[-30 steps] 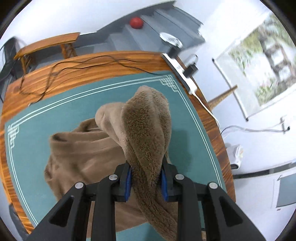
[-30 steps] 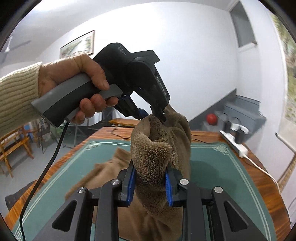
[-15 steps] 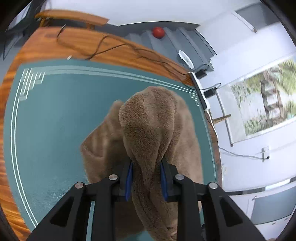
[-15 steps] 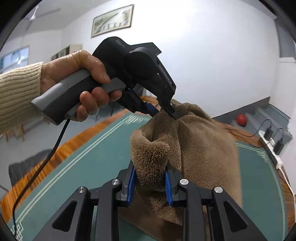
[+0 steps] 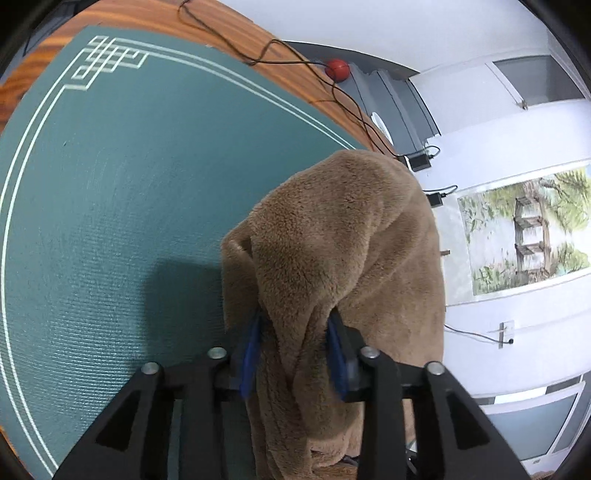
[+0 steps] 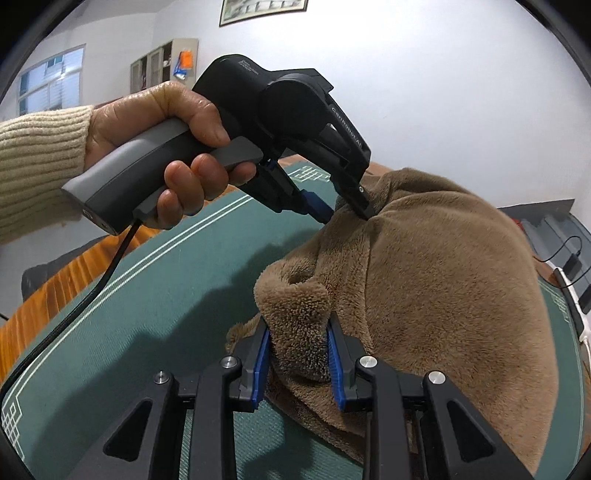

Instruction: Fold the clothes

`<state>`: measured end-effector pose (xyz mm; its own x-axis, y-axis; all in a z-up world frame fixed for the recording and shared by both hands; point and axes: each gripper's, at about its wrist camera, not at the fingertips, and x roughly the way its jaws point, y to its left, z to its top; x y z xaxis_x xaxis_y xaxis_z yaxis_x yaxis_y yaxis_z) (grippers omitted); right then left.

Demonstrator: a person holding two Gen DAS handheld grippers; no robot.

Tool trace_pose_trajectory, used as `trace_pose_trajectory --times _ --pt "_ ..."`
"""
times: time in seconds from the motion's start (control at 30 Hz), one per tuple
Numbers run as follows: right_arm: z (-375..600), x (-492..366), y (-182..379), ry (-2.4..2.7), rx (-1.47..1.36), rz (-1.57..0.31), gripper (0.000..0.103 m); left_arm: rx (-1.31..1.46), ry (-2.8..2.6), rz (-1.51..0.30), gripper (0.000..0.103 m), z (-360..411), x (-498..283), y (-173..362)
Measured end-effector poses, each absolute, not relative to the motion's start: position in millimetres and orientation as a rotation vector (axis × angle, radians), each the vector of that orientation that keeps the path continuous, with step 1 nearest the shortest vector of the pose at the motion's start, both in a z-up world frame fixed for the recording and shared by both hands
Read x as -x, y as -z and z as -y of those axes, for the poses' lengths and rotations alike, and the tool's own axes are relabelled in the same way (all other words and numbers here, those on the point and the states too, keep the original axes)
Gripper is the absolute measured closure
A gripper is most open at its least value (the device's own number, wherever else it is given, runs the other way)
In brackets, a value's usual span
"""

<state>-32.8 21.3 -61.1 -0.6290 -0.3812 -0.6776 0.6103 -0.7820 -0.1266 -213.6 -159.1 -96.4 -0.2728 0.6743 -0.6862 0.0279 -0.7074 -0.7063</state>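
Brown fleece garment raised off green mat on bench, bunched centre-right of frame; likely lifted to carry one edge over for a fold. Left tongs pinching fleece edge, pile spilling over pads. Right tongs pinching another fold, lower centre. Hand squeezing left handle, upper left. Fabric draped beyond both tongs, hanging down.
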Motion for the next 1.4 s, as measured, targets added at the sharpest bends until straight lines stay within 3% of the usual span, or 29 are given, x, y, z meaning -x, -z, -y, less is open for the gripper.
trace_pose_trajectory --times 0.03,0.1,0.13,0.43,0.6,0.83,0.87,0.9,1.0,1.13,1.3,1.4 --pt "-24 33 62 2.361 -0.882 -0.466 0.069 1.551 -2.036 0.873 0.052 161 213 97" --pt "-27 30 60 2.304 -0.889 -0.441 0.040 1.555 -2.046 0.892 0.042 162 210 100" --pt "-28 29 59 2.279 -0.892 -0.431 0.037 1.560 -2.049 0.898 0.041 162 208 100" --pt "-109 -1 11 2.443 -0.829 -0.285 0.036 1.544 -2.191 0.813 0.038 166 162 64" --pt "-170 29 -1 2.619 -0.924 -0.177 0.034 1.446 -2.231 0.841 0.024 159 113 36" --pt "-188 71 17 2.628 -1.069 -0.163 0.034 1.582 -2.228 0.823 0.024 120 86 70" --pt "-186 68 24 2.616 -1.098 -0.186 0.034 1.632 -2.234 0.829 0.026 119 84 81" --pt "-185 66 31 2.603 -1.127 -0.209 0.034 1.687 -2.224 0.865 0.034 123 81 93" --pt "-183 61 53 2.556 -1.217 -0.268 0.031 1.692 -2.177 1.015 0.039 136 72 117" --pt "-185 55 69 2.568 -1.215 -0.285 0.028 1.680 -2.250 0.849 0.039 127 69 111" --pt "-189 59 69 2.546 -1.246 -0.258 0.025 1.684 -2.252 0.852 0.038 131 72 105" --pt "-193 58 53 2.540 -1.228 -0.233 0.025 1.636 -2.328 0.764 0.037 129 77 79"
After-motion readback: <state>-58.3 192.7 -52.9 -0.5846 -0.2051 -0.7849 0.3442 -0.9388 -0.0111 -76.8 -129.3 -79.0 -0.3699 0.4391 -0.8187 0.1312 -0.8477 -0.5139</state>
